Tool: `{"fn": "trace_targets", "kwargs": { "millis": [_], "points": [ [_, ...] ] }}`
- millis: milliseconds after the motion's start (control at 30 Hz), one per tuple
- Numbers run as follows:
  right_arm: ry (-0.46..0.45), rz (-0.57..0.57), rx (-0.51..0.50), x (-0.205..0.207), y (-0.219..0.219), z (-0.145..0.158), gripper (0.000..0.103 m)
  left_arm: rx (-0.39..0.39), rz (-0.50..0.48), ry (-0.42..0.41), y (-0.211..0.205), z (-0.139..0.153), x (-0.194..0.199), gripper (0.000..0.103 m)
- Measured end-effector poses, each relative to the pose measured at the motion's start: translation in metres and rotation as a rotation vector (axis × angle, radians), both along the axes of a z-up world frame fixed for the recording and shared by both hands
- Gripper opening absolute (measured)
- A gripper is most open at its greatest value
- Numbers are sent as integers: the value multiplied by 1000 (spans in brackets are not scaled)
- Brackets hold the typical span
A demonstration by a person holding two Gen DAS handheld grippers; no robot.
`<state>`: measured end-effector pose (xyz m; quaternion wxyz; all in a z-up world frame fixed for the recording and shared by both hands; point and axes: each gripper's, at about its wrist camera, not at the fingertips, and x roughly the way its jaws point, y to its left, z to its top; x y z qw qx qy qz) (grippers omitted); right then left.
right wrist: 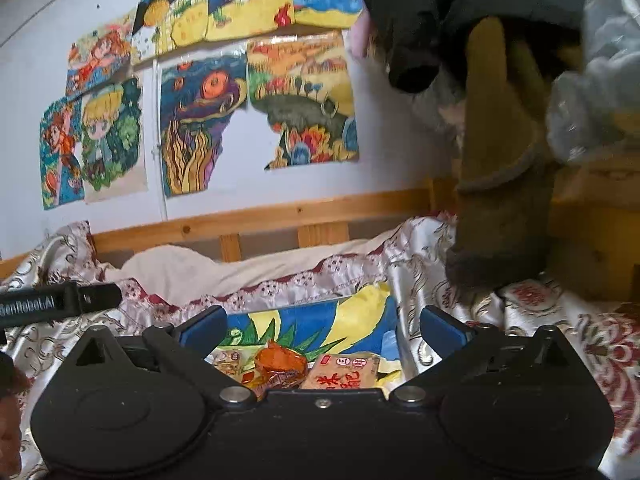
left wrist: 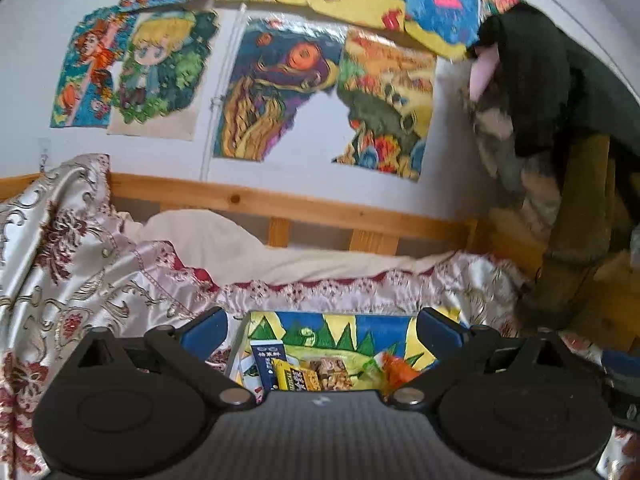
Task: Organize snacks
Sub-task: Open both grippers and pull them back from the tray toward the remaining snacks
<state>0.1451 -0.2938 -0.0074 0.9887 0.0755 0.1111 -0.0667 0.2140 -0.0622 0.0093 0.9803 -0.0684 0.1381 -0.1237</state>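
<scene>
Snacks wait untouched between two spread grippers

Snack packets lie in a loose cluster on a painted sheet (right wrist: 320, 320) spread over the patterned bed cover (right wrist: 500, 320), probably to give them a flat surface on soft bedding. From the left wrist view, the left gripper (left wrist: 322, 330) hovers above a blue packet (left wrist: 267, 364), a yellow packet (left wrist: 298, 378) and a nut bar wrapper (left wrist: 332, 372); its jaws stand spread and hold nothing. The right gripper (right wrist: 322, 330) hangs likewise over an orange wrapped snack (right wrist: 280, 364) and a tan packet with red characters (right wrist: 344, 374), jaws spread and empty. Both tools seem held back and level, likely to survey the pile before choosing. Sorting appears not yet begun. Crinkly wrappers on a soft cover may slide or sink under a pinch, so a low approach suits them.
</scene>
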Motion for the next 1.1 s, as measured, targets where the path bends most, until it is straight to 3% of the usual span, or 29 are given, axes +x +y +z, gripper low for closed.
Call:
{"fn": "trace_targets", "kwargs": {
  "millis": [300,733,933,1100],
  "points": [
    [-21,-15,-4,-69,8,11,102,-26,15,-16,23,9,-53,103],
    [47,-2,23,-142,22,6,102,-15,15,110,30,-19,-128,103],
    [62,2,13,-172,30,4,102,18,34,120,28,-19,-151,103],
    [38,-48,101,-195,18,3,102,32,79,131,23,-16,-166,103]
  ]
}}
